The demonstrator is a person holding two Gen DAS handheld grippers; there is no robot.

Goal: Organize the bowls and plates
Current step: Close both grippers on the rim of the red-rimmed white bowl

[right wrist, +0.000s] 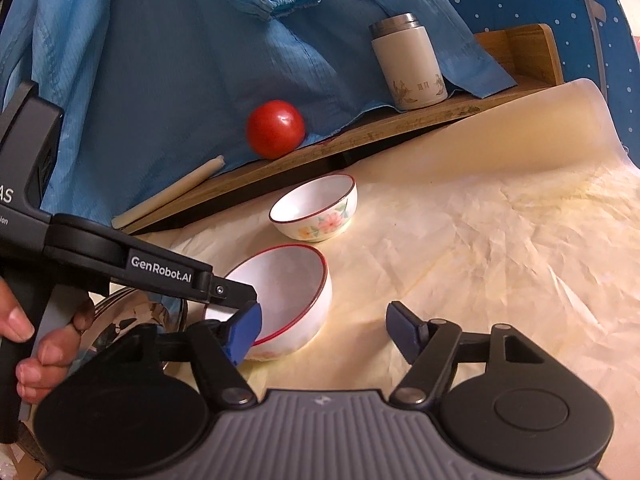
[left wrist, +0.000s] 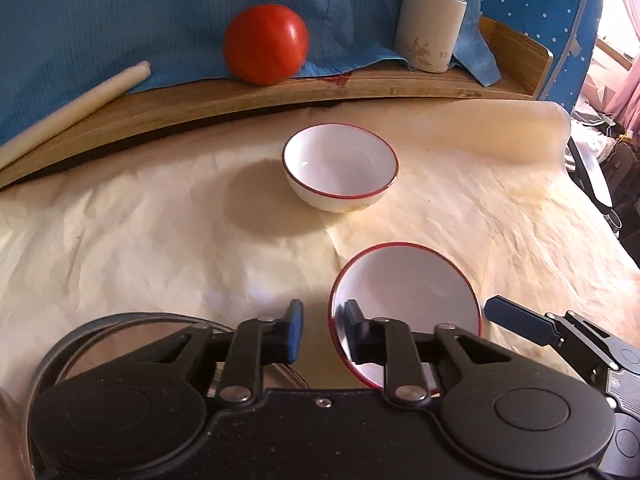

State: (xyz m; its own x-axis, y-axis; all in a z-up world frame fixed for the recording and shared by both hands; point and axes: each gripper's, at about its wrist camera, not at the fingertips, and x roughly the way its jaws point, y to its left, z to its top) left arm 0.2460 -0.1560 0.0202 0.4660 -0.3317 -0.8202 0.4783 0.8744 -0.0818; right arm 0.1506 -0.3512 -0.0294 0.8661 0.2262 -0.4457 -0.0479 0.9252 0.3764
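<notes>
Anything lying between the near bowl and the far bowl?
Nothing: in both wrist views only bare cream paper separates the near bowl from the far bowl.

Blue cloth (left wrist: 120, 20) backdrop, wooden shelf (left wrist: 280, 92) — crinkled cream paper (left wrist: 120, 240) tabletop, sunlit

Taking the far bowl (left wrist: 341, 168) as landmark: the near bowl (left wrist: 404, 304) lies before it, the tomato (left wrist: 266, 43) behind-left on the shelf (left wrist: 280, 94), the canister (left wrist: 430, 24) behind-right.
</notes>
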